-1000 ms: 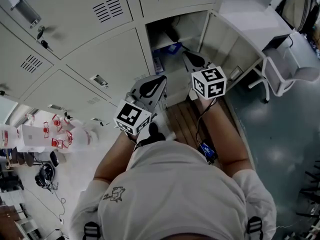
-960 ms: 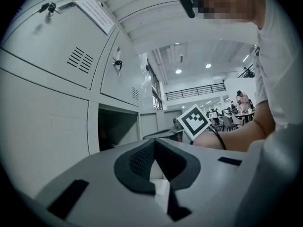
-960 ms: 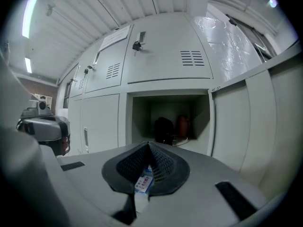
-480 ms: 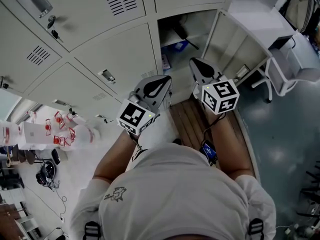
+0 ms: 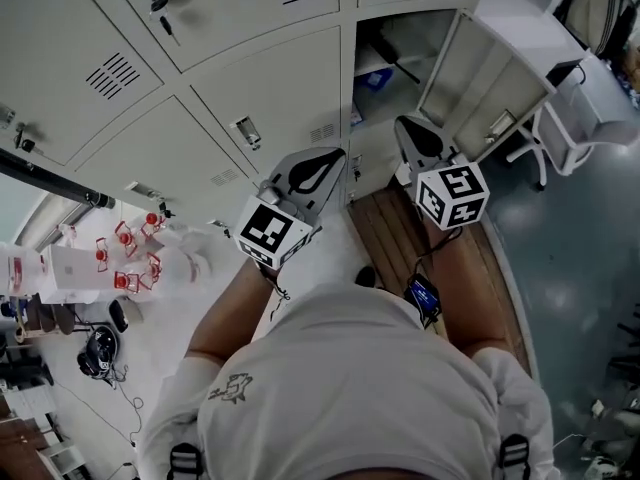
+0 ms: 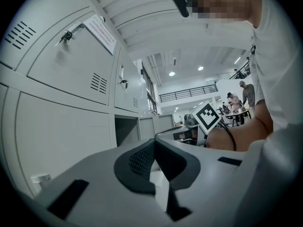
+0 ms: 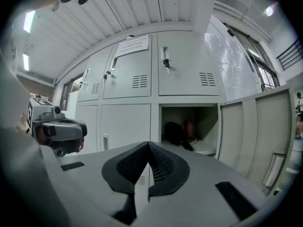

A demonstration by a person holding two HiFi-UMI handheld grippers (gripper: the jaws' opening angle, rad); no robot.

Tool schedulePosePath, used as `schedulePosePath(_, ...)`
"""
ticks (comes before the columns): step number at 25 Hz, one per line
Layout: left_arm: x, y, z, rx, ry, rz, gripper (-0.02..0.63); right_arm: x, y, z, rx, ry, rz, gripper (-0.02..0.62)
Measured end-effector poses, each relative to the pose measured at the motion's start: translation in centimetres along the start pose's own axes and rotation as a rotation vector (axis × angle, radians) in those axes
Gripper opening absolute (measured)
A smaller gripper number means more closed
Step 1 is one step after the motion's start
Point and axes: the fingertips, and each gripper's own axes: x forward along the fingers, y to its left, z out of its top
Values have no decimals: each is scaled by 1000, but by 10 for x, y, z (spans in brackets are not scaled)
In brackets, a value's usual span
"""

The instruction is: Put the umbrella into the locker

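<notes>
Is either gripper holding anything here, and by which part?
Nothing is held. The left gripper and the right gripper both have their jaws shut together with nothing between them.

Left claw point(image 6: 154, 142), right claw point(image 7: 148, 144): closed, empty.

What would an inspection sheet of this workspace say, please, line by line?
Surface: slatted wooden board on the floor below the open locker.
Job's things: a dark bundle, apparently the umbrella, lies inside the open locker beside a reddish item; door swung wide.
Clutter: white boxes with red pieces on the floor at the left.
Grippers: left gripper and right gripper are both shut, with nothing between the jaws.
Cables: black cable runs from the right gripper along the forearm.
Surroundings: shut grey lockers; white chair.
</notes>
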Motion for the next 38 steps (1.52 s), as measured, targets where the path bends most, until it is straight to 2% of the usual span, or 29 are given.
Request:
schedulePosePath(8,-87,-5,8,17,-17,-44,11,-30,84,-5,17,3,-48,41)
schedulePosePath(12,-117,-25,6,-12,-30,-105,11,-56,124,-10,21,-6,-78,41)
schedulePosePath(17,-135,-53,8,-33,-57,-177,11,-91,152,-19,38,6,-133,41)
schedulePosePath(24,-147,-85,20,-44,-85,-224,11,-137,173,-15,38,4,-165,41)
schedulePosePath(31,-141,-117,32,-37,-89,-221,11,-176,182,-12,28,-19,-133,41)
schedulePosePath(38,-117,-182,43,-43,-76,-222,11,-239,167,-22,34,-11,-109,41)
